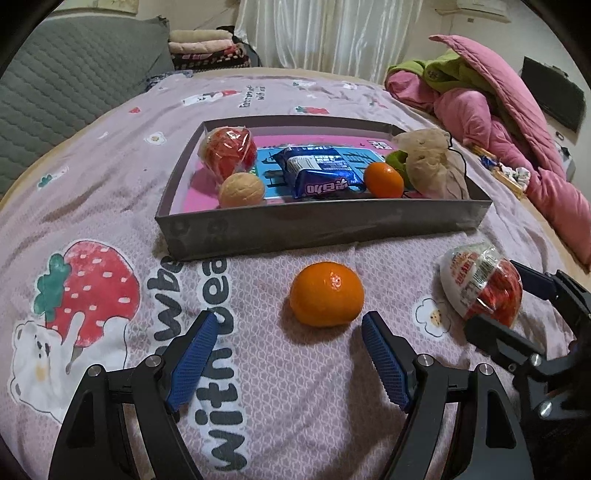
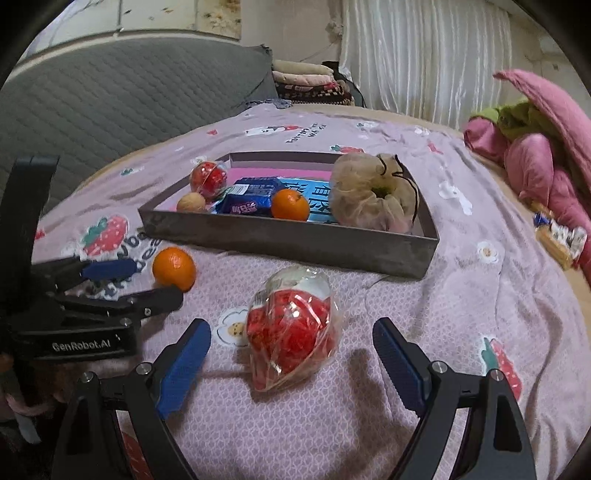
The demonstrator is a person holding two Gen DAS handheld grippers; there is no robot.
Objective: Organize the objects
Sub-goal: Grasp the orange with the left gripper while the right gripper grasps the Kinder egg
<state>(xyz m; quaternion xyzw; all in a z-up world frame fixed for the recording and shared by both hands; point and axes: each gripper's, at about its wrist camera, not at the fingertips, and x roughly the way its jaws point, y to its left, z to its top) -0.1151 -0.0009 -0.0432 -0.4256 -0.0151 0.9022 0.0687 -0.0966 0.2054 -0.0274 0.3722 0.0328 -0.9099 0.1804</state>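
An orange (image 1: 325, 294) lies on the pink bedspread in front of a grey box (image 1: 317, 230). My left gripper (image 1: 288, 325) is open, its blue pads just short of the orange on either side. A red wrapped ball (image 2: 291, 328) lies to the orange's right; my right gripper (image 2: 291, 332) is open with the ball between its pads, not touching. In the right wrist view the orange (image 2: 173, 267) and left gripper (image 2: 144, 278) show at left, and the box (image 2: 288, 243) behind. The box holds another wrapped ball (image 1: 228, 153), a walnut (image 1: 242, 190), a blue snack pack (image 1: 321, 171), a second orange (image 1: 383, 180) and a mesh pouch (image 1: 432, 162).
A grey quilted headboard (image 1: 74, 85) stands at the back left. A pink and green quilt pile (image 1: 491, 107) lies at the right, with snack wrappers (image 2: 559, 236) beside it. Folded blankets (image 1: 207, 46) and a white curtain (image 1: 332, 33) are behind the bed.
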